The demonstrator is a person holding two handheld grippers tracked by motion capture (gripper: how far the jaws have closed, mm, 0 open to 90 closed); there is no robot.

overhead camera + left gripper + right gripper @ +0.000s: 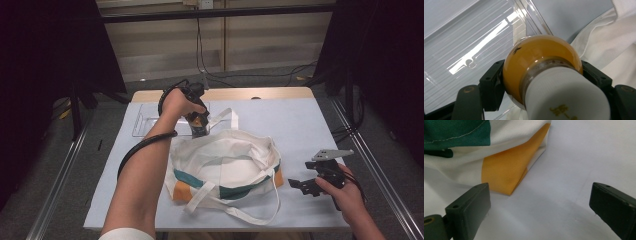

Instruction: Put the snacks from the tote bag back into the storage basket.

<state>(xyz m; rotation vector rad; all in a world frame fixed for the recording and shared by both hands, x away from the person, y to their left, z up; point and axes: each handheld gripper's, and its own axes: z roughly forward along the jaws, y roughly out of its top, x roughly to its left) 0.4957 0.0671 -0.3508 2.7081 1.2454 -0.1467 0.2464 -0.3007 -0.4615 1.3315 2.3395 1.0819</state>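
Note:
A small bottle (536, 57) of orange liquid with a white cap (566, 95) sits between the jaws of my left gripper (543, 78), which is shut on it. In the high view the left gripper (199, 126) holds the bottle at the far rim of a white tote bag (225, 165) with green and orange patches. The bag lies open in the middle of the table. My right gripper (303, 185) rests to the right of the bag, open and empty. In the right gripper view the right gripper (539, 205) faces the bag's orange corner (506, 172).
A clear plastic tray (150, 120) lies at the back left of the pale blue table top (310, 125), just beyond the bottle; its ribbed floor is the clear plastic tray (474, 50) in the left gripper view. The bag's straps (260, 217) trail toward the front edge. Cables lie on the floor behind.

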